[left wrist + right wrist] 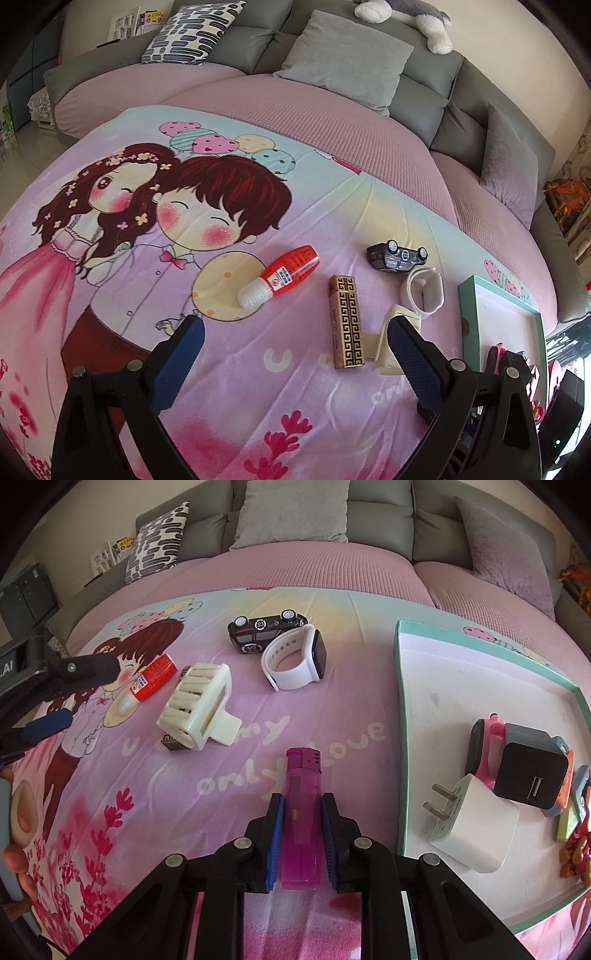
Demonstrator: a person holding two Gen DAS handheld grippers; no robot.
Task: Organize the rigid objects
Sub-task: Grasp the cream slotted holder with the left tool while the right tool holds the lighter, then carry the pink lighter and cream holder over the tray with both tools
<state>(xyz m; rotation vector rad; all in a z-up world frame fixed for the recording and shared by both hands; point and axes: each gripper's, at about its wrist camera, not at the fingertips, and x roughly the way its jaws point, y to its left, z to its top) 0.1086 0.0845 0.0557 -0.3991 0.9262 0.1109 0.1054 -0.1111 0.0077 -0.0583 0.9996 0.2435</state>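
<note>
My right gripper [302, 801] is shut on a pink translucent lighter [301, 812], held above the cartoon bedsheet, left of the teal-rimmed white tray [400, 709]. My left gripper [295, 328] is open and empty, low over the sheet. Ahead of it lie a red correction-fluid bottle [280, 275], a gold patterned lighter [345, 321], a cream hair claw clip [391, 347], a white smartwatch [424, 291] and an overturned black toy car [397, 254]. These also show in the right wrist view: bottle [151, 681], clip [197, 705], watch [295, 661], car [266, 631].
The tray holds a white plug charger [469, 827], a black USB charger [530, 779], a pink object [487, 746] and small coloured items [572, 812]. A grey sofa with cushions [343, 59] runs behind. The left gripper's body [55, 672] shows at the left.
</note>
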